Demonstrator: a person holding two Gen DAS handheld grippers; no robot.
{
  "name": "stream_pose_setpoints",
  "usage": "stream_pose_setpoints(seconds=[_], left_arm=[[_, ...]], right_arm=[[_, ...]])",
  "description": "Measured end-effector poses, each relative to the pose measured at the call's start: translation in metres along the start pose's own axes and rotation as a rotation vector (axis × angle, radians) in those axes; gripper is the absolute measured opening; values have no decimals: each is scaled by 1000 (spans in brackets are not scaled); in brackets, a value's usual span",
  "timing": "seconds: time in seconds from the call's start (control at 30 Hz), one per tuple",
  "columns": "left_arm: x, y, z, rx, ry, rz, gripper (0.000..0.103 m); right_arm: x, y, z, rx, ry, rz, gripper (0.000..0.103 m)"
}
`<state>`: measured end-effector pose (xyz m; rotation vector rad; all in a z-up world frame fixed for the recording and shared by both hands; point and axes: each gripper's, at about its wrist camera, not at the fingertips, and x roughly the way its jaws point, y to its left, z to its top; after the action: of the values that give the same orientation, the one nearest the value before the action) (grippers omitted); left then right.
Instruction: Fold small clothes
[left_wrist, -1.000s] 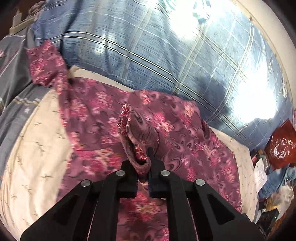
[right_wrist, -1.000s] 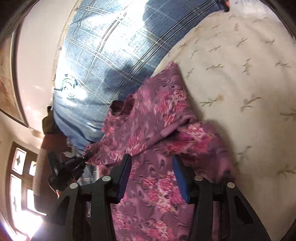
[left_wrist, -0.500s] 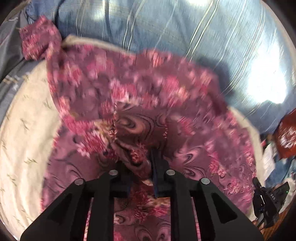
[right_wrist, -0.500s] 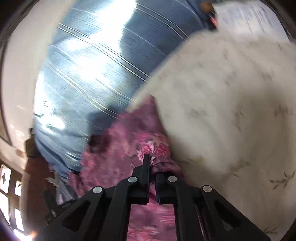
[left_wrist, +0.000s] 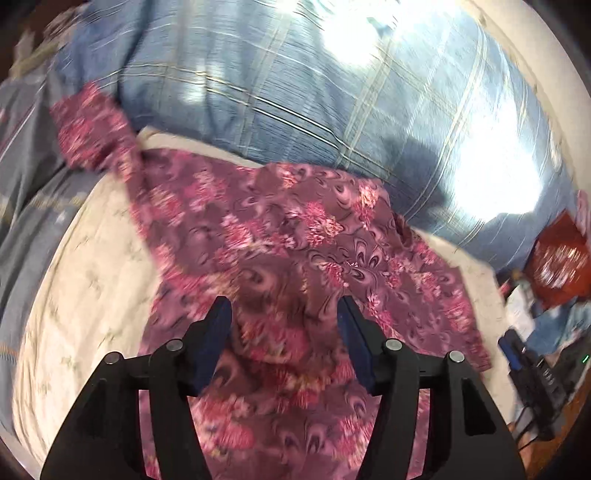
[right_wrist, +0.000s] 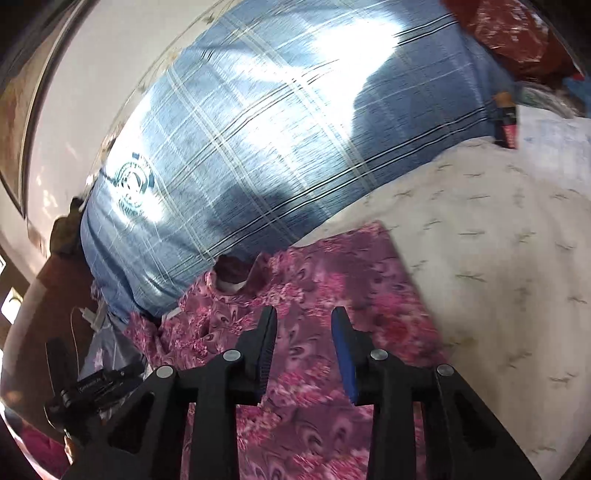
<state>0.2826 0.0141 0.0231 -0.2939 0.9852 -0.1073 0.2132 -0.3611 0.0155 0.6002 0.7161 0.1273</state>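
Note:
A small purple garment with pink flowers (left_wrist: 295, 236) lies spread on a cream bedcover (left_wrist: 85, 280), one sleeve reaching up to the left (left_wrist: 92, 125). In the left wrist view my left gripper (left_wrist: 284, 314) hovers over its near part, jaws opening, nothing pinched between the blue pads. The right wrist view shows the same garment (right_wrist: 332, 288) with its neck opening (right_wrist: 236, 277) at the far edge. My right gripper (right_wrist: 303, 321) is above the cloth, jaws opening, the cloth lying free beneath them.
A big blue plaid pillow (left_wrist: 295, 81) lies just behind the garment. Grey-blue bedding (left_wrist: 22, 177) is at the left. A red bag (left_wrist: 557, 262) and clutter sit off the bed's right side. A black device (right_wrist: 92, 387) is low at the left of the right wrist view.
Both grippers have let go of the cloth folds they pinched and opened. The bunched-up fold has dropped and the garment lies flatter. The right gripper has lifted and rolled.

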Motion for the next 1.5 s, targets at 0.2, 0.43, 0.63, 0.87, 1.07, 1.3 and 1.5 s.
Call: stream_pose_setpoints(seconds=[0.2,0.43,0.63,0.87,1.07,1.3,1.5], left_arm=[[59,-10,-16,82,58,73,69],[56,-21,-14,185,88,32,82],[12,43,73,42,-12,64,82],[36,168,205,-137,17,316,83],[80,207,231,-166,81,377,83],[107,235,218,-288,104,349,3],[37,206,198,-255,-41,259,3]], right_arm=[[63,-18,-30,-59,95,-97,36],[60,-4,-41,-159,50,-118,49],[59,-5,-40,-156,43,-100,52],[58,-6,-40,-150,32,-73,56],[61,-3,-42,-171,34,-61,64],[61,-5,-41,-162,28,-43,64],[60,-6,-42,-160,26,-41,64]])
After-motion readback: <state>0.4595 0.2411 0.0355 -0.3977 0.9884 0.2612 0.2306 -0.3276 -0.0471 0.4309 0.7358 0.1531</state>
